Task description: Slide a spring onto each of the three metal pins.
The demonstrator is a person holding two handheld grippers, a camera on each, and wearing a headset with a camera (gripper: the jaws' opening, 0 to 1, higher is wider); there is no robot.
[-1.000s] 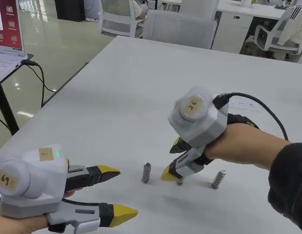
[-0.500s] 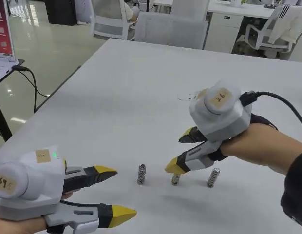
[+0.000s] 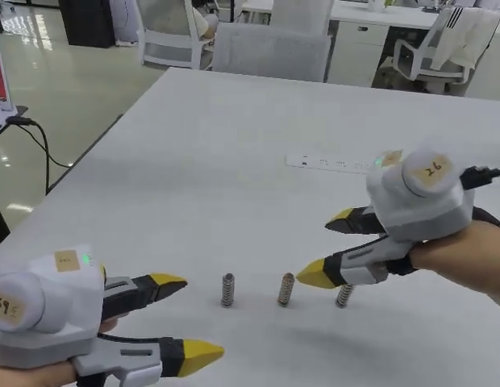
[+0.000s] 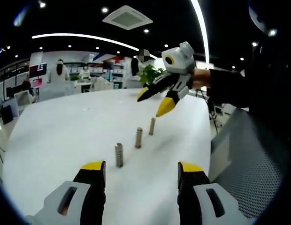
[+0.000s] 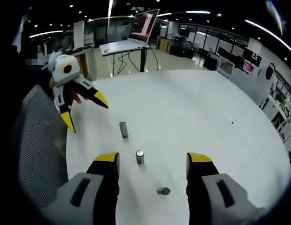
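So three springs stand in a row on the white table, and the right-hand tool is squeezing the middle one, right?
Not quite. The right gripper grips nothing: the right gripper view shows its fingers wide apart, and the middle spring stands free on the table. The rest is correct.

White bench (image 3: pixel 185 161), plain matte top. On it, near edge: three small metal springs in a row, apart from one another: left spring (image 3: pixel 227 289) upright, middle spring (image 3: pixel 286 289) upright, right spring (image 3: pixel 344 295) slightly tilted. Farther back: flat white power strip (image 3: pixel 327 164).
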